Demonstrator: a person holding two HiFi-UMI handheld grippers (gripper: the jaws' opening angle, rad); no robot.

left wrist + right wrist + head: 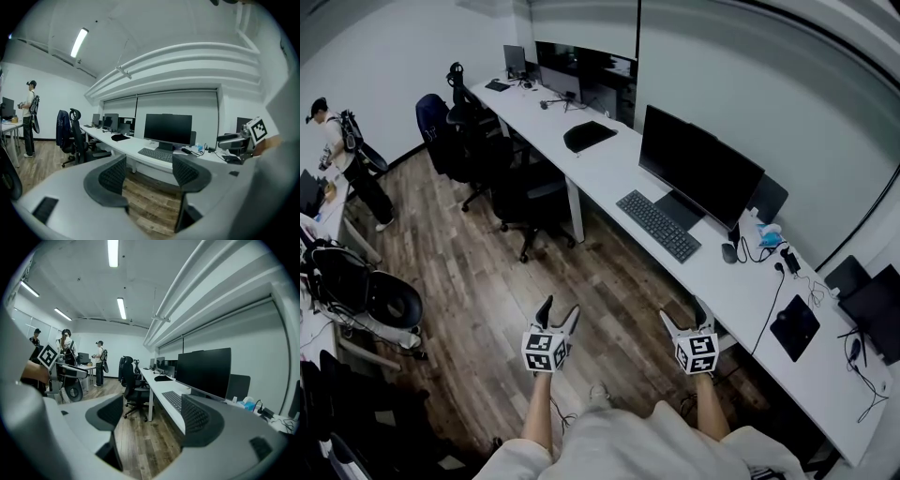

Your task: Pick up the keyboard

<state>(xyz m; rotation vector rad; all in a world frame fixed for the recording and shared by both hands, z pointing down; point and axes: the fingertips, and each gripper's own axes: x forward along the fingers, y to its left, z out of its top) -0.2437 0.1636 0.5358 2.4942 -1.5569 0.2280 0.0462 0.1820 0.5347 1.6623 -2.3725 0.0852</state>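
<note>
The flat black rectangular keyboard (pixel 658 225) is laid lengthwise along the front edge of the smooth white surface (pixel 609 178). Fingers of left gripper (pixel 559 311) and right gripper (pixel 684 317) are spread, empty.

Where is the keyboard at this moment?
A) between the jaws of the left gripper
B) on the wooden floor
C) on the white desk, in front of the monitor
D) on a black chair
C: the keyboard lies flat on the white desk, just in front of the monitor.
</note>
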